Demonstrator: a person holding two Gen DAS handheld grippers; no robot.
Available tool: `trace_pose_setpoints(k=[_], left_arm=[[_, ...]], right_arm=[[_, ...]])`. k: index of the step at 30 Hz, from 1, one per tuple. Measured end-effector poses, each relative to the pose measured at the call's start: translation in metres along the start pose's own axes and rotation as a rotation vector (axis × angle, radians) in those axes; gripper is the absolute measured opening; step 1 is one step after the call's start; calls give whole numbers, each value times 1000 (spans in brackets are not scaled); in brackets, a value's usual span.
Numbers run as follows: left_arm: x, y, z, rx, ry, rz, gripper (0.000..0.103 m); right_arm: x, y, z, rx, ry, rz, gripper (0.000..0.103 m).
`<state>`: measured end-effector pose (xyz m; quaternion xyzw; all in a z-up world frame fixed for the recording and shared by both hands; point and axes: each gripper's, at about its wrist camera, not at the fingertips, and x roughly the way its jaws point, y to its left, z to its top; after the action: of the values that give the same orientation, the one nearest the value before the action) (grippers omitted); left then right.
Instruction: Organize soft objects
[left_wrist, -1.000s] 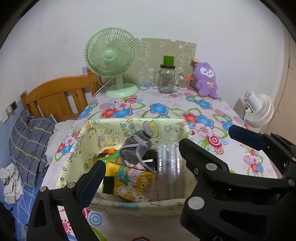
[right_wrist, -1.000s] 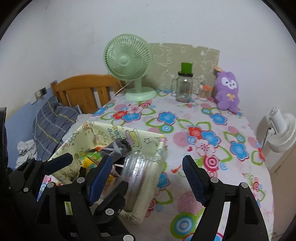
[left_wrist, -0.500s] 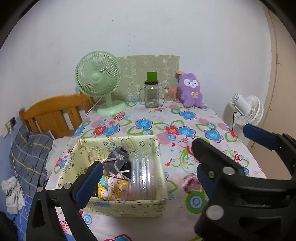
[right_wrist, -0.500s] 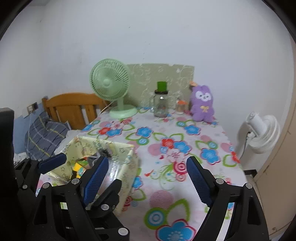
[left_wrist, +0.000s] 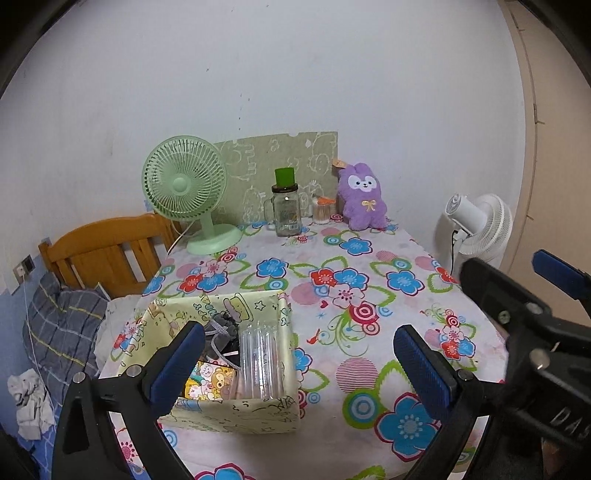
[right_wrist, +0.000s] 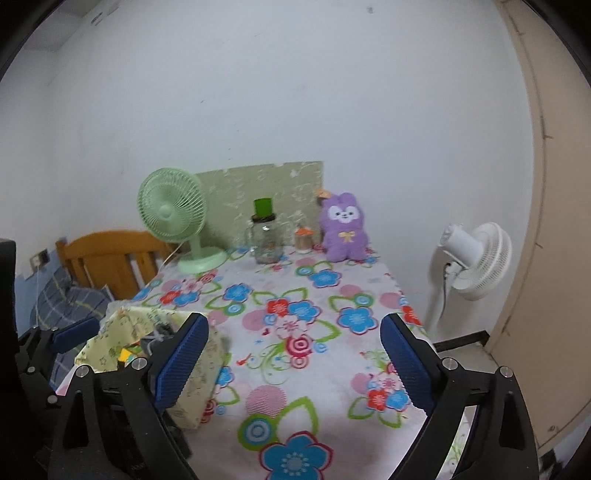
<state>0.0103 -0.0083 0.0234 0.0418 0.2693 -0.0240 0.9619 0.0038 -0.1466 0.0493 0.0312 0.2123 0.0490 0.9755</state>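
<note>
Mostly done: fabric box (left_wrist: 229, 413) at lower left already holds soft items. Purple plush (left_wrist: 361, 199) sits upper centre, far table edge, not yet boxed. Left gripper (left_wrist: 299, 365) and right gripper (right_wrist: 293, 365) both spread wide, empty.

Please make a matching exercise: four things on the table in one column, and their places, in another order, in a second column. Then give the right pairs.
Things:
1. green fan
2. purple plush toy
3. glass jar
4. fabric box

Places:
A. near edge of the table, left side
B. far right corner, at the wall
C. far left corner
D. far edge, between the fan and the plush toy

Pairs: 1-C, 2-B, 3-D, 4-A
</note>
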Motion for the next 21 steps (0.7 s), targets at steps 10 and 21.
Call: trace_pose_setpoints(k=[10,21], left_arm=[[-7,-5,0,-8,-10,9,103],[-8,-1,3,-25,-16,15,103]], right_arm=[[-8,-20,-8,47,-8,-26,98],[-8,-20,-8,43,-7,-23,99]])
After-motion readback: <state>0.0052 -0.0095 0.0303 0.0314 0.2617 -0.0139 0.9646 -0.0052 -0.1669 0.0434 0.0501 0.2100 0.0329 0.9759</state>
